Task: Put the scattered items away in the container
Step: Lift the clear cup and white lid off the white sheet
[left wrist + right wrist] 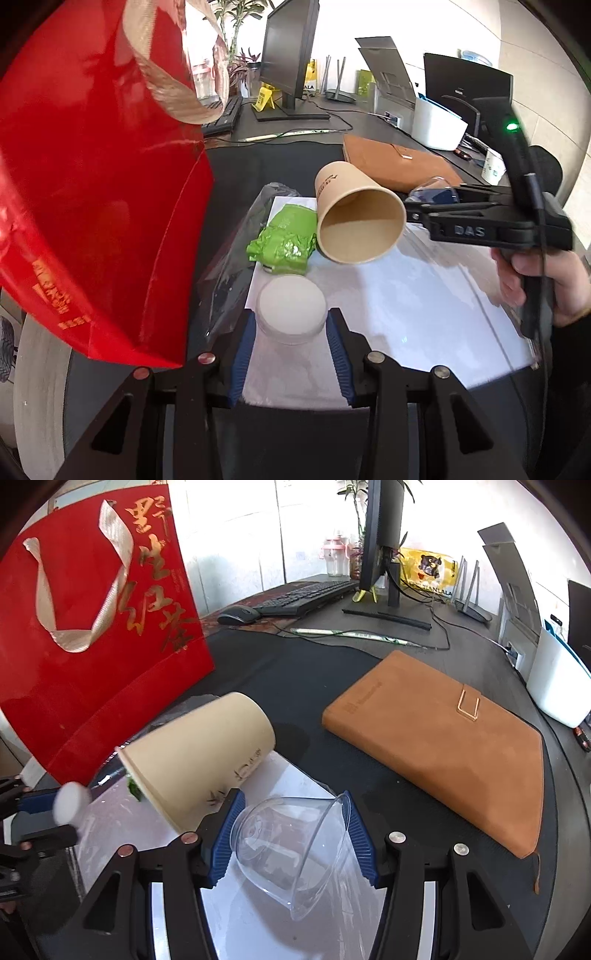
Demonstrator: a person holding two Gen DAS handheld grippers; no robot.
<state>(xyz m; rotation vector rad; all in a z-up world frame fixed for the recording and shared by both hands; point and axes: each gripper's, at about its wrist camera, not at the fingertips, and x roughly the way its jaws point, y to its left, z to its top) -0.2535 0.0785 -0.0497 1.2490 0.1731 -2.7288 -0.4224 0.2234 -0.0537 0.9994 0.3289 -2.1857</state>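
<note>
My left gripper [291, 319] is shut on a round white tub [291, 308], held just above the white sheet [424, 295]. Beyond it lie a crumpled green packet [284, 242] and a tan paper cup [360, 219] on its side, mouth toward me. The red gift bag [92, 184] stands close on the left, its ribbon handles up. My right gripper [293, 805] is shut on a clear plastic cup [295, 853], tipped sideways over the sheet. In the right wrist view the paper cup [199, 764] lies left of that gripper, and the red bag [92, 627] stands behind it.
A brown notebook [443, 746] lies on the black mat to the right. A monitor [380, 535], keyboard [310, 594] and mouse [238, 614] stand at the back. A white bin [557, 686] sits far right. A crinkled clear wrapper [229, 266] lies left of the sheet.
</note>
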